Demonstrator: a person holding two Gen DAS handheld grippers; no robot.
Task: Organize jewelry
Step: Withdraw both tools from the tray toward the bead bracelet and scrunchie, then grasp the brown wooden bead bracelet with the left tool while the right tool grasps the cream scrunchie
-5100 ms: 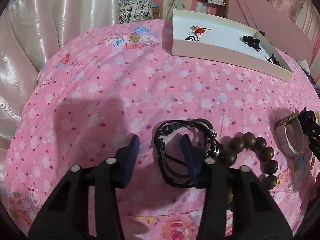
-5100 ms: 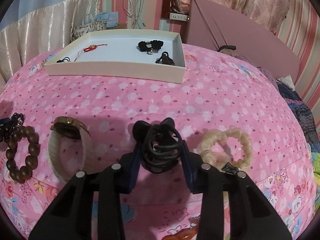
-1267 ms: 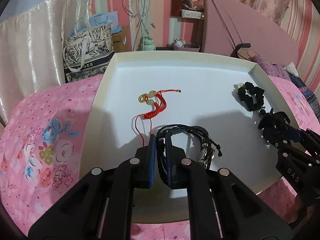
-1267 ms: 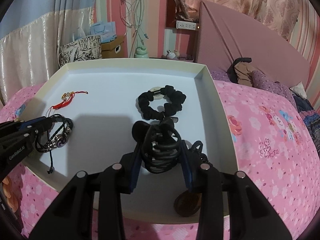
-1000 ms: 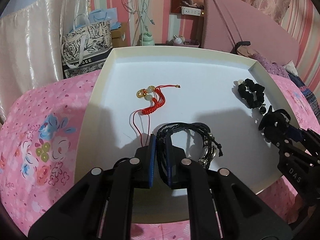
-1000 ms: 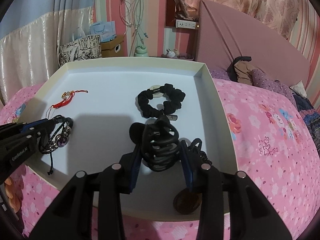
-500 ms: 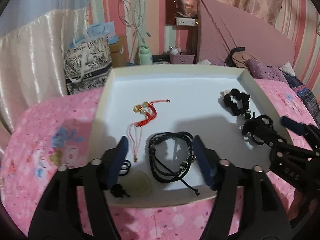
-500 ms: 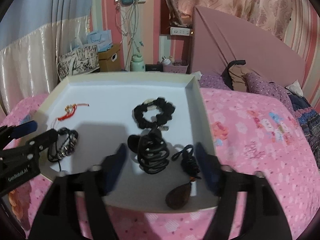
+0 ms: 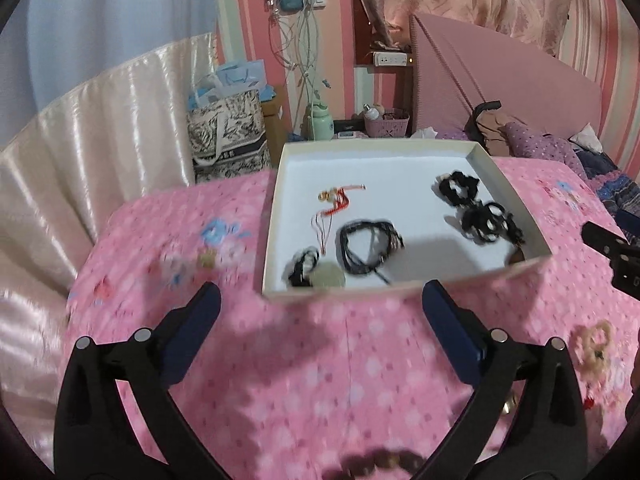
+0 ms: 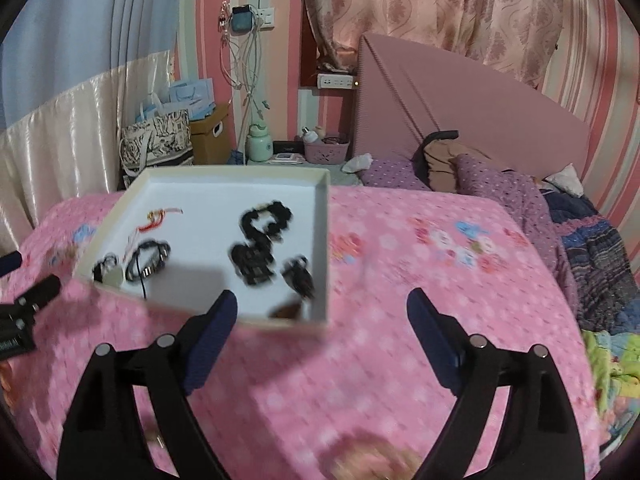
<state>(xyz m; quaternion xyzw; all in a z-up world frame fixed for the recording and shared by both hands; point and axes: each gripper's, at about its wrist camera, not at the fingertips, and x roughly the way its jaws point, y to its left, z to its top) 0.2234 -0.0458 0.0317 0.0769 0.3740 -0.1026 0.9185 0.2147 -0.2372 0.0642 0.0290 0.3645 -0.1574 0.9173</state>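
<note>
- Both tongs have backed off the tray (image 9: 404, 294) since a sec ago; jaws have just been opening, nothing between them.
- Left tongs (image 9: 320, 312): spread wide over pink bed (image 9: 280, 360); black cord bracelet (image 9: 368, 248) lies in tray just ahead.
- Right tongs (image 10: 322, 318): spread, empty; black coiled band (image 10: 252, 260) in tray ahead-left.
</note>
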